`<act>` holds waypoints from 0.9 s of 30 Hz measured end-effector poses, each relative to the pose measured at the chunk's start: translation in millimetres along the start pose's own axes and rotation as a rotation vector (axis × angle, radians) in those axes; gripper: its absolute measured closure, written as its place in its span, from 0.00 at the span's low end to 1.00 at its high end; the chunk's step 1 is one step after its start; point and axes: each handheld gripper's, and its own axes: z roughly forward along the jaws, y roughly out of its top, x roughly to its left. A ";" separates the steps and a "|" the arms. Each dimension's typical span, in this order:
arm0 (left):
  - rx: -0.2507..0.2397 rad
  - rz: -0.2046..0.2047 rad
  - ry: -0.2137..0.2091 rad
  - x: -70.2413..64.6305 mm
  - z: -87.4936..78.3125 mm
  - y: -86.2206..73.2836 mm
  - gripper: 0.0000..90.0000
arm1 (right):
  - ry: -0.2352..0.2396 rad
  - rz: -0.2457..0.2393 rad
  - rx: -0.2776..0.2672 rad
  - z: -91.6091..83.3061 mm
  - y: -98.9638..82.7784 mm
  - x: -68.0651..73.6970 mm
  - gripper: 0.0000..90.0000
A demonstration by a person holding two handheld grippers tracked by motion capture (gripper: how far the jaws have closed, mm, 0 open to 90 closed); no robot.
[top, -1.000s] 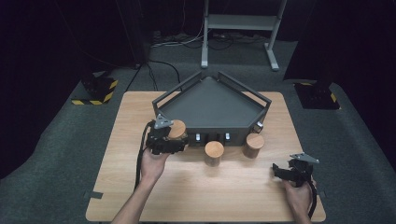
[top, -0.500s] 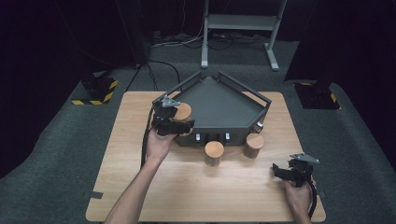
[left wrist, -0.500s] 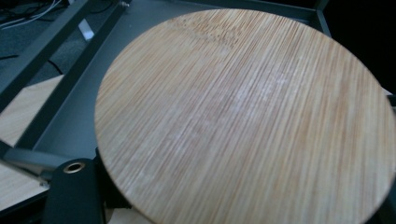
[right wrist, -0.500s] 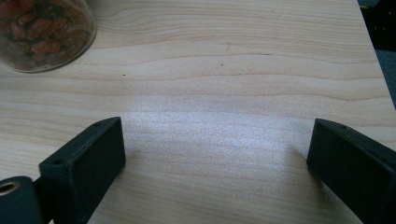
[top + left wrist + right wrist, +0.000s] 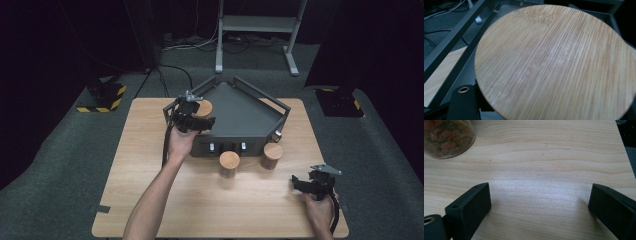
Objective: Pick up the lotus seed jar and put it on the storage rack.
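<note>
At the upper left of centre in the high view, the left gripper (image 5: 199, 120) is clamped on a bamboo-lidded jar (image 5: 203, 107) at the dark tray's (image 5: 240, 107) left rail. Two more jars (image 5: 229, 163) stand on the counter (image 5: 145, 150) below the tray. Lower right, the right gripper (image 5: 300, 184) rests with jaws wide apart.

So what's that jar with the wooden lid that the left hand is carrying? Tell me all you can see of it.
The jar shows mostly its round lid, which looks like pale bamboo with fine straight grain and fills the left gripper view. The left tongs hold it from the side above the left edge of the dark grey tray; the grip itself is hidden, and I cannot tell whether it touches the tray. Its body and contents are hidden. It seems upright, lid facing up.
</note>
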 end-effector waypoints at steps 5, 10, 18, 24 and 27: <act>0.006 -0.012 0.023 -1.5 11.2 2.2 0.28 | 0.000 -0.002 -0.001 0.1 -0.2 -0.1 0.04; 0.028 -0.021 0.056 -3.8 24.7 3.1 0.28 | 0.000 0.000 0.000 0.0 0.0 0.0 0.04; 0.040 -0.042 0.088 -1.2 36.9 -2.3 0.28 | 0.000 -0.001 0.000 0.0 -0.1 -0.1 0.04; 0.042 -0.047 0.093 -0.4 40.8 -5.6 0.28 | 0.000 -0.001 0.000 0.0 -0.1 0.0 0.04; 0.044 -0.047 0.099 -0.4 42.1 -7.8 0.28 | 0.000 -0.001 -0.001 0.0 -0.1 0.0 0.04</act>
